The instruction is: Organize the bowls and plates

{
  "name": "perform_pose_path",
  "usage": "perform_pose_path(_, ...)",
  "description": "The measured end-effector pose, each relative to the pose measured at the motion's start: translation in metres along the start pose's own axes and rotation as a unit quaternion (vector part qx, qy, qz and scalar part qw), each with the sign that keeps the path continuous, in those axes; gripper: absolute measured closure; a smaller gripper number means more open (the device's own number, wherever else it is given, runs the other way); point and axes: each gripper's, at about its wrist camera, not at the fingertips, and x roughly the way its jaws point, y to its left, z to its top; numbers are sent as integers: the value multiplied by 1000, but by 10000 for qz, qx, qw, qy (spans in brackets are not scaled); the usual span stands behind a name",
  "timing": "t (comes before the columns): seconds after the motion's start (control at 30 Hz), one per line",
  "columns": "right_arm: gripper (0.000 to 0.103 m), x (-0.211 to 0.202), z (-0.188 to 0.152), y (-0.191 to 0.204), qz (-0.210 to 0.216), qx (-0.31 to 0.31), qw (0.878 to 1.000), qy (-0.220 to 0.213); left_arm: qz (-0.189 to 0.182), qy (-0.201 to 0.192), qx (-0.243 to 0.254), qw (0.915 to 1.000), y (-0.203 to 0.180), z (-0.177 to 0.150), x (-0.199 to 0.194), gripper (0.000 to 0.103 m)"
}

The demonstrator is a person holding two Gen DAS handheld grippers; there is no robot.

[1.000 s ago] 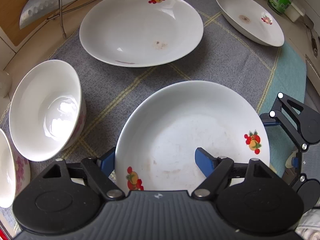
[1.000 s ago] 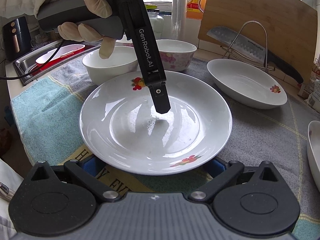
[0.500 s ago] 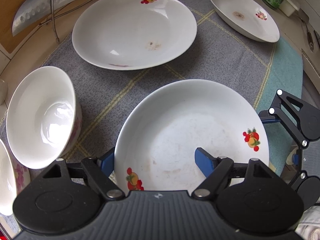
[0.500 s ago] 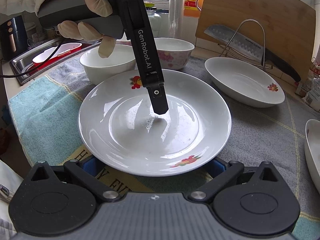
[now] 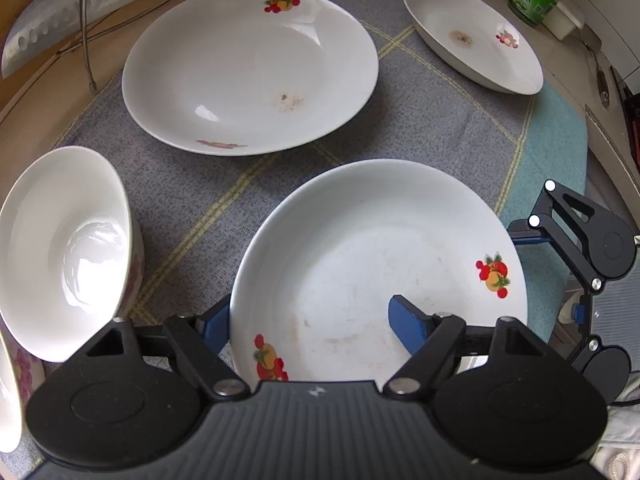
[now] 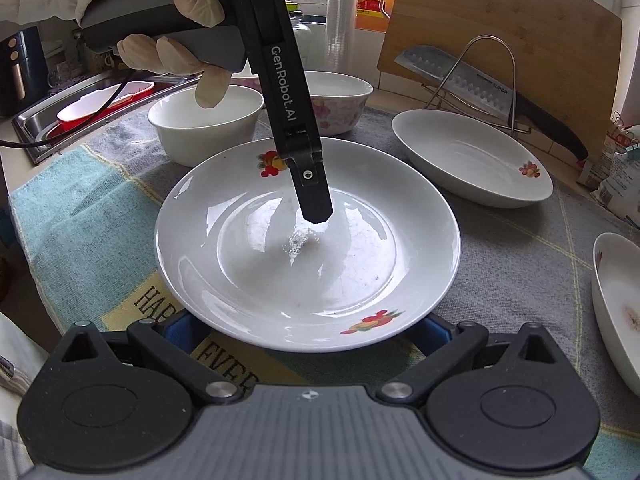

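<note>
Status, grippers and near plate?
Left gripper closing, astride plate rim, no pinch yet. Right gripper open at opposite edge. Plate on cloth. Nothing in the way.

"GenRobot.AI" on hand-held gripper (image 6: 316, 200), "SUPOR" on knife (image 6: 480, 92)

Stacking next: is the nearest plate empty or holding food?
Empty: the plate shows only bare white glaze with faint smears, no food.

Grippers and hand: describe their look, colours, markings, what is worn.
Left gripper: black, white "GenRobot.AI" lettering, grey handle, black cable. The hand wears a pale glove and light sleeve. Right gripper: black linkage arms, silver pivots, blue fingers, ribbed grey body.
</note>
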Motion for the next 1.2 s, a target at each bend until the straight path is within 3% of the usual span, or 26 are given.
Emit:
perform_pose_path(0.43, 0, 1, -1, 0, -17, 14, 10000, -16, -187, 15, -156, 9997, 6, 0, -3, 24)
perform_pose_path(1.2, 0, -15, 0, -10, -15, -55, 10000, 44, -112, -206, -106, 9997, -10, 3, -12, 24)
